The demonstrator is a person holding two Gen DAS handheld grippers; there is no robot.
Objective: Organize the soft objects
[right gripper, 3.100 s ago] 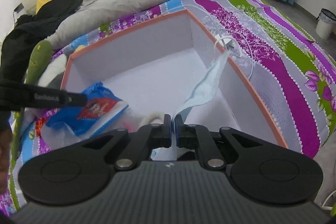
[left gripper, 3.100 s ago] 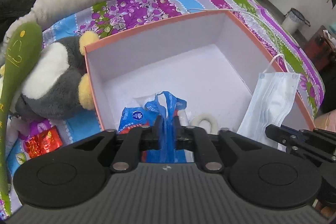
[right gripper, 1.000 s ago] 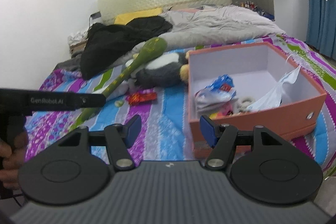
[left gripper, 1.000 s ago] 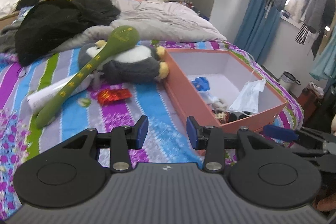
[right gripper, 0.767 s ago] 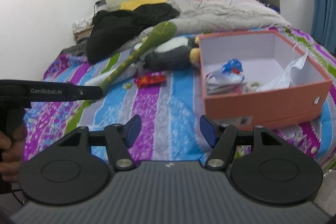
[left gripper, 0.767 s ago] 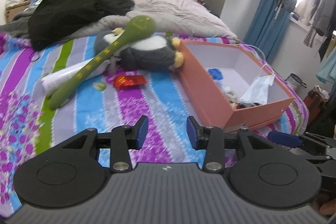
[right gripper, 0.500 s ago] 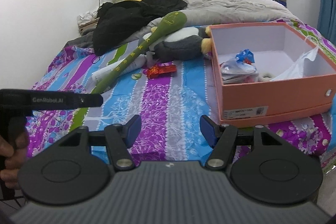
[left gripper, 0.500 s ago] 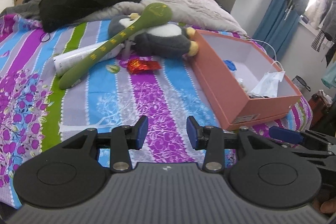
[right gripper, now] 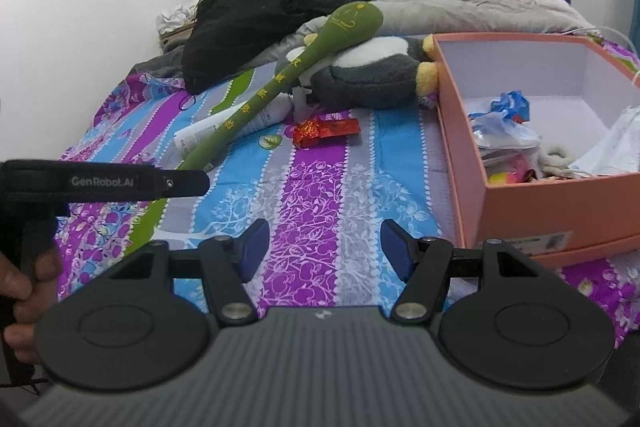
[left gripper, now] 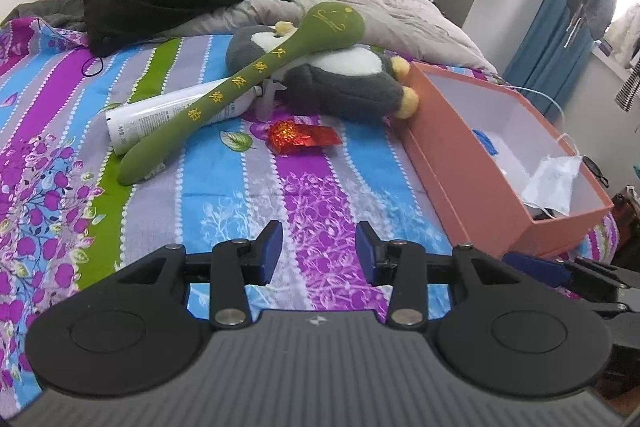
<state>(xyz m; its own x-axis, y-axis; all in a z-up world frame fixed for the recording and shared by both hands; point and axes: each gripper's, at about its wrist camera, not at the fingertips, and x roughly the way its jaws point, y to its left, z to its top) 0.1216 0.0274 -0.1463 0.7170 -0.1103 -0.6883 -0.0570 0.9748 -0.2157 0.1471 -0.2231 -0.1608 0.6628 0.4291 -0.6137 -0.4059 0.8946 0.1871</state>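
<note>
A long green plush [left gripper: 240, 89] with yellow characters lies on the bed [left gripper: 320, 195], head at 1 o'clock on the penguin [left gripper: 340, 83]. Left tool [left gripper: 319, 251] and right tool [right gripper: 322, 251] gape, empty.

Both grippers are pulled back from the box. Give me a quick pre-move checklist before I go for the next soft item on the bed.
1. Left gripper open, nothing between the pads: ok.
2. Right gripper open and empty: ok.
3. Orange box has free room at its far end: ok.
4. Red foil packet lies alone on the bedspread, clear to grasp: ok.
5. Penguin plush free to lift: not ok, green plush stick lies across it.
6. White tube free: not ok, partly under the stick.
</note>
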